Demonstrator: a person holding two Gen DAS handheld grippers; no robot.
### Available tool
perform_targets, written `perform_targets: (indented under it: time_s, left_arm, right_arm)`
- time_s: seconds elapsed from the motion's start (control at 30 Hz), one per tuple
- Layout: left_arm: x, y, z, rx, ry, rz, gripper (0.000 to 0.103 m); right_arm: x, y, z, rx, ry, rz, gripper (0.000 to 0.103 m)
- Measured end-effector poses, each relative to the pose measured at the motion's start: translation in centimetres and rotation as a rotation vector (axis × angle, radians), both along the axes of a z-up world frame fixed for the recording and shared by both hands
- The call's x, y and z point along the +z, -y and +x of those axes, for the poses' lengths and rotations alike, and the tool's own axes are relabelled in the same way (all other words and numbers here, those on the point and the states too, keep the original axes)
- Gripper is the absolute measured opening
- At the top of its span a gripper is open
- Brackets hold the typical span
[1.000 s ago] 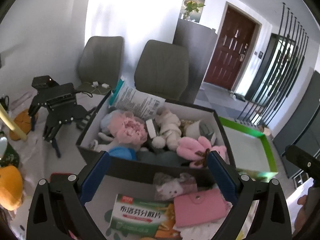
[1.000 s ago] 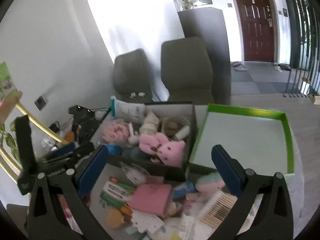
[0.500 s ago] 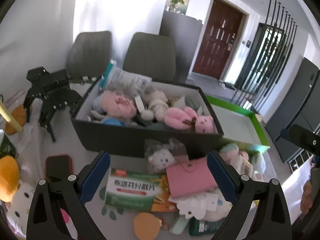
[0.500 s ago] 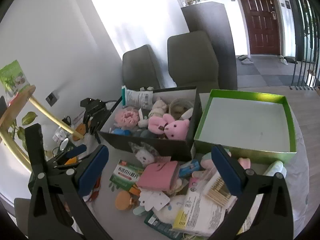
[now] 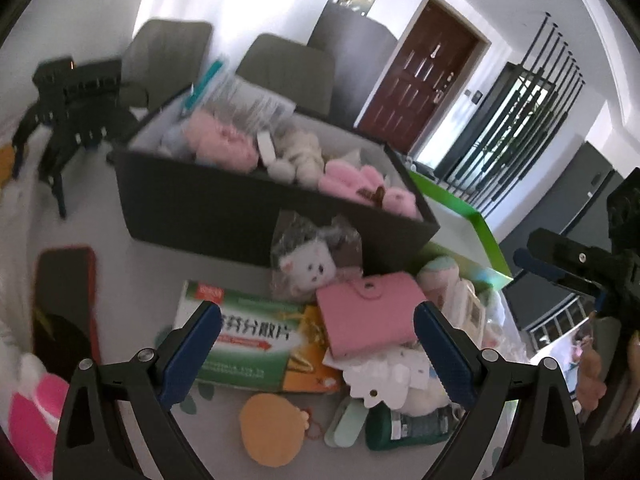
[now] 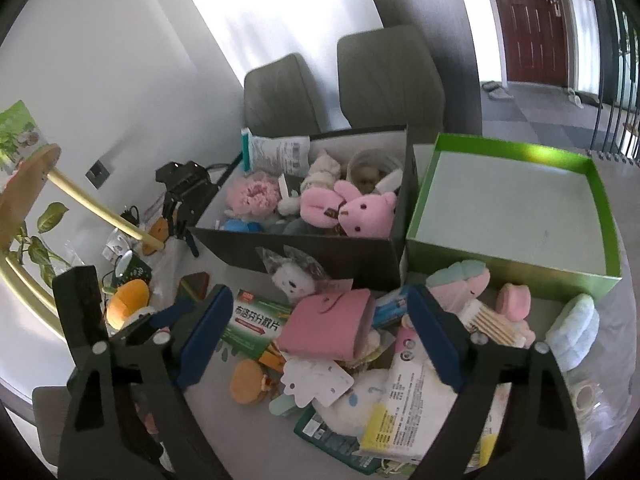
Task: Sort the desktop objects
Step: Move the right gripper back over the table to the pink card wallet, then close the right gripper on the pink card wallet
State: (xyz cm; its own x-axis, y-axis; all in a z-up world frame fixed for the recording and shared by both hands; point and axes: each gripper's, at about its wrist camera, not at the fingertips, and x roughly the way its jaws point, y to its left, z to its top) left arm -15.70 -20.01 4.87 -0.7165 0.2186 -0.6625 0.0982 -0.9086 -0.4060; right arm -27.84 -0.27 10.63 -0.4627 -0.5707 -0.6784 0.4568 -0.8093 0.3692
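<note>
Desktop objects: heaped in loose clutter on grey tabletop [image 6: 240, 412], directly in front of black box [image 6: 320, 256].
Black box: open-topped, packed with soft toys; pink plush rabbit [image 6: 352, 210] against near wall inside.
Green box [image 6: 508, 264]: touching black box on its right side; interior bare.
Pink wallet [image 6: 324, 326]: in front of black box, resting across medicine carton [image 6: 256, 326] and white tags.
Bagged white plush [image 6: 296, 278]: leaning on front wall of black box.
Orange round toy [image 6: 248, 376]: further forward from black box than medicine carton.
Red-edged phone [image 5: 66, 300]: flat, left of and forward from black box.
Left gripper [image 5: 318, 350]: fingers spread wide, nothing between pads; poised above medicine carton and pink wallet, forward of black box.
Right gripper [image 6: 320, 336]: jaws closing, not yet touching anything; pink wallet framed between pads, no contact visible.
Black stand [image 6: 186, 196]: just beside left end of black box.
</note>
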Motion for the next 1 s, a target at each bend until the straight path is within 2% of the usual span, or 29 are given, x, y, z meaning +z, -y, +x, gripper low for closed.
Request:
perform_targets:
  time_s: [0.03, 0.07, 0.17, 0.33, 0.43, 0.6, 0.8, 0.83, 0.87, 0.9, 1.0]
  left_arm:
    - [-0.5, 0.1, -0.2, -0.003, 0.004, 0.028, 0.093]
    - [-0.8, 0.2, -0.3, -0.007, 0.009, 0.050, 0.085]
    - [-2.0, 0.3, -0.7, -0.023, 0.044, 0.103, 0.072]
    - [-3.3, -0.5, -1.5, -0.064, 0.074, 0.148, 0.066]
    - [-3.8, -0.9, -1.9, -0.087, 0.079, 0.186, 0.060]
    - [-5.0, -1.4, -2.6, -0.093, 0.110, 0.201, 0.052]
    - [-5.3, -1.5, -2.5, -0.093, 0.116, 0.207, 0.052]
    - [-5.3, -1.4, -2.5, -0.088, 0.115, 0.207, 0.050]
    - [-5.3, -1.3, -2.4, -0.083, 0.115, 0.208, 0.042]
    - [-5.4, -1.3, -2.4, -0.083, 0.121, 0.210, 0.039]
    - [-5.7, -1.2, -2.4, -0.086, 0.126, 0.213, 0.038]
  right_arm:
    - [-0.3, 0.1, -0.1, 0.000, 0.011, 0.002, 0.088]
    - [-0.8, 0.3, -0.4, 0.003, 0.032, 0.004, 0.088]
    - [-1.9, 0.7, -1.0, 0.010, 0.072, 0.016, 0.082]
    - [-3.6, 1.5, -1.6, 0.031, 0.124, 0.045, 0.075]
    - [-4.6, 1.9, -1.9, 0.041, 0.153, 0.063, 0.071]
    - [-6.0, 2.7, -2.4, 0.056, 0.192, 0.080, 0.063]
    - [-7.5, 3.2, -3.0, 0.063, 0.236, 0.080, 0.052]
    - [-7.6, 3.2, -3.0, 0.062, 0.240, 0.079, 0.051]
    - [-7.8, 3.2, -3.1, 0.061, 0.243, 0.082, 0.051]
    - [-7.9, 3.2, -3.1, 0.059, 0.247, 0.085, 0.050]
    - [-8.2, 3.2, -3.2, 0.056, 0.255, 0.083, 0.047]
